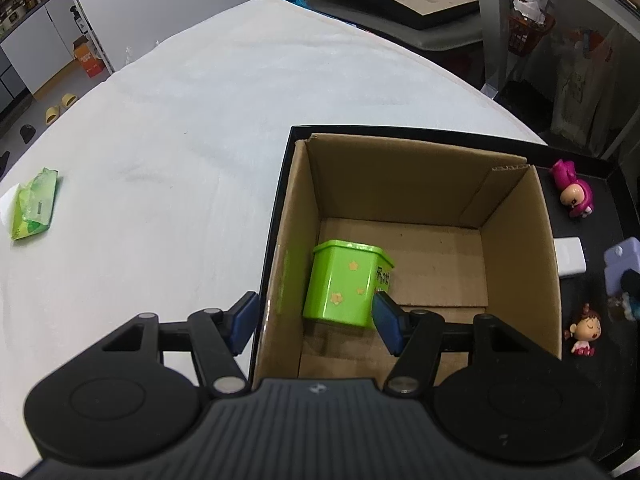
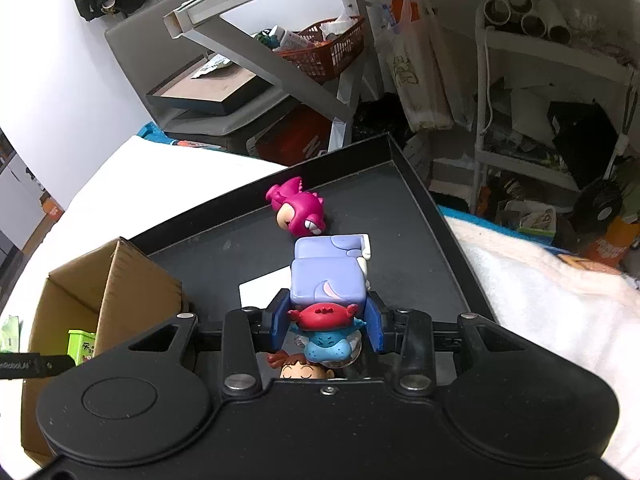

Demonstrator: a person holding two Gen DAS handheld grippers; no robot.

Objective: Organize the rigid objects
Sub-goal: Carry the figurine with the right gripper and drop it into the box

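A green tin (image 1: 344, 284) with yellow stars stands on the floor of an open cardboard box (image 1: 516, 264). My left gripper (image 1: 316, 322) hovers open over the box's near left wall, one finger outside it and one inside beside the tin, holding nothing. In the right wrist view my right gripper (image 2: 328, 320) is shut on a lavender block toy (image 2: 328, 280) carrying a red crab and a blue figure, low over the black tray (image 2: 420, 200). The green tin (image 2: 82, 346) peeks out of the cardboard box (image 2: 132, 280) at the left.
On the black tray (image 1: 280, 200) lie a pink-hooded figurine (image 1: 574, 192), a white card (image 1: 570, 256) and a small pigtailed doll (image 1: 584, 330). A green wipes pack (image 1: 34, 208) rests far left on the white cloth. Shelves and clutter stand beyond the table.
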